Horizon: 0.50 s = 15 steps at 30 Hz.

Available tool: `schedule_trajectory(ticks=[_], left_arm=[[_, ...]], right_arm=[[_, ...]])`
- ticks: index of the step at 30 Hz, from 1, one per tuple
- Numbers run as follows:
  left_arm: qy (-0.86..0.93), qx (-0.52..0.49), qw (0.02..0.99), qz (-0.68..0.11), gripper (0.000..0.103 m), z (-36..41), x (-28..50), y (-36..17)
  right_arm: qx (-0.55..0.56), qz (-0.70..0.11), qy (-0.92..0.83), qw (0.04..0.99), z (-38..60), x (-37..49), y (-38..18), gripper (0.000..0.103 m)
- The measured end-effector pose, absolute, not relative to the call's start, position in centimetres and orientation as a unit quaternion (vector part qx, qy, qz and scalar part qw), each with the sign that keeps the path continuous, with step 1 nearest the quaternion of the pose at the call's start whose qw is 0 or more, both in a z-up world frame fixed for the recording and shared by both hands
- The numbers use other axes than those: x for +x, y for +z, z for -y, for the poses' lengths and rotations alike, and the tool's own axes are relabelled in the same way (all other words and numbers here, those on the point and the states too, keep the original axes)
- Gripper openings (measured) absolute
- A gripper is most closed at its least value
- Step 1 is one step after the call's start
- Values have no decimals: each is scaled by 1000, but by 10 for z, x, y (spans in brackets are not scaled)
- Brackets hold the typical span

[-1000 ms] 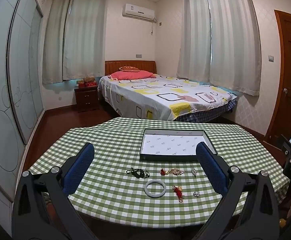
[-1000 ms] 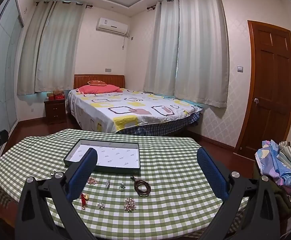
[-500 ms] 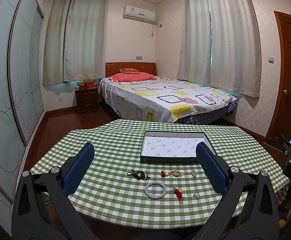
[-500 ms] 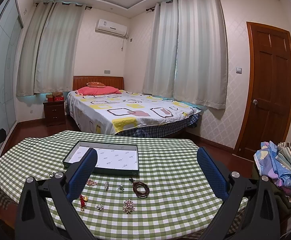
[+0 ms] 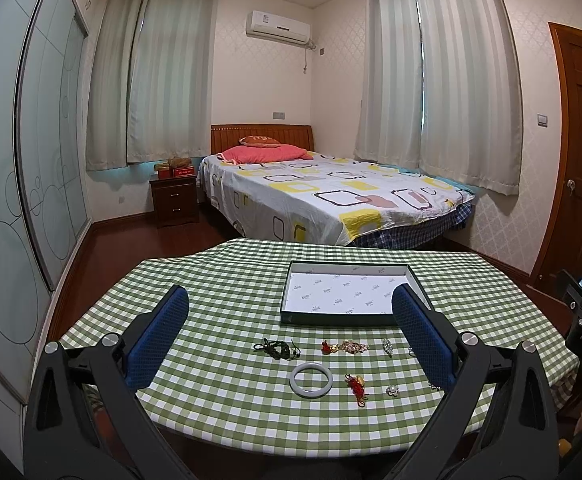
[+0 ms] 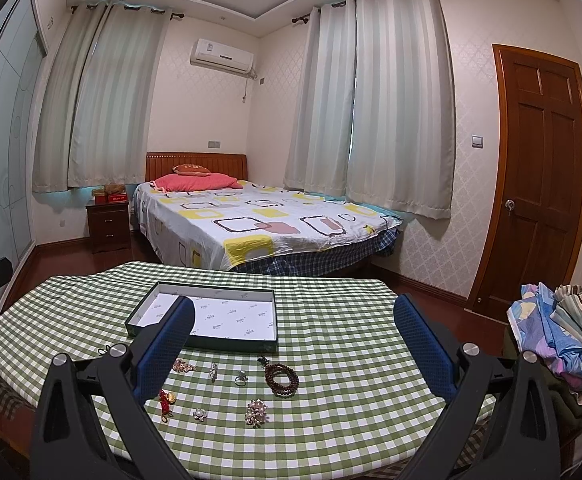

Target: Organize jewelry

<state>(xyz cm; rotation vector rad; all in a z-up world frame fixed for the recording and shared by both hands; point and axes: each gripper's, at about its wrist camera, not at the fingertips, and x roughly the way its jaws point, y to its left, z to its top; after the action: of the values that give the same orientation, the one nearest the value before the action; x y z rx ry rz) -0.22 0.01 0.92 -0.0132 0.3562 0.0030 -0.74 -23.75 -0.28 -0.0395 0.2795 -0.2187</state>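
Observation:
Several jewelry pieces lie on a green checked tablecloth (image 5: 219, 320) in front of a shallow dark tray (image 5: 287, 312) with a white lining. In the left wrist view I see a pale jade bangle (image 5: 311, 378), a dark green cord piece (image 5: 275, 348), a gold and red charm (image 5: 345, 347) and a red knot charm (image 5: 355, 384). The right wrist view shows the tray (image 6: 227, 346), a brown bead bracelet (image 6: 282, 379), a ring (image 6: 241, 379) and a sparkly brooch (image 6: 256, 412). My left gripper (image 5: 291, 300) and right gripper (image 6: 291, 304) hang open above the near table edge, holding nothing.
A bed (image 5: 331, 200) stands beyond the table, with a nightstand (image 5: 175, 200) to its left. A wooden door (image 6: 539, 184) is on the right wall. Folded clothes (image 6: 559, 336) are piled to the right of the table. Glass wardrobe doors (image 5: 11, 200) line the left side.
Both views have tilted slightly, so the table and jewelry sit a little lower in frame. Both grippers stay open; nothing on the table has moved.

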Motion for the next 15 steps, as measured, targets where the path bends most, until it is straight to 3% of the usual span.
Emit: schedule_trajectory(ticks=[15], left_arm=[[1,-7,984,-180,99,1,-2,10]], right_arm=[[-20,-138,-109,984,238,-7,-3,97]])
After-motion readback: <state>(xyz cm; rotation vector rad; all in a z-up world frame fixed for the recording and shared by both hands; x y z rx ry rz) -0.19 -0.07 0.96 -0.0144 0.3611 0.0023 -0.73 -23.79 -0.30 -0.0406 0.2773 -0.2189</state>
